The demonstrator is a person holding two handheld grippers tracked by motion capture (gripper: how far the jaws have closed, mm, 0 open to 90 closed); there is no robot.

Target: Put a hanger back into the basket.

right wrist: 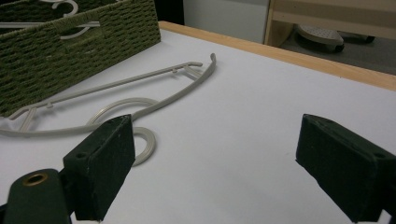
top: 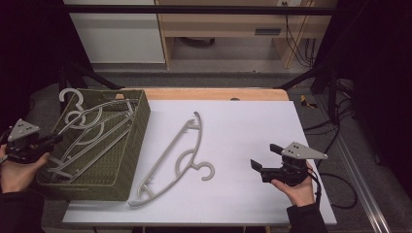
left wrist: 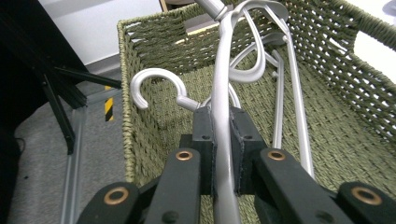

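Hangers lie in the basket at left; one hanger on the table right of it

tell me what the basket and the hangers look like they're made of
Basket: looks like woven cord or seagrass, matte olive green; the plaited weave shows on its walls. Hanger on the table: likely moulded plastic, pale grey, dull. Hanger in the left hand-held gripper: smooth, silvery sheen; glossy plastic or metal, hard to tell.
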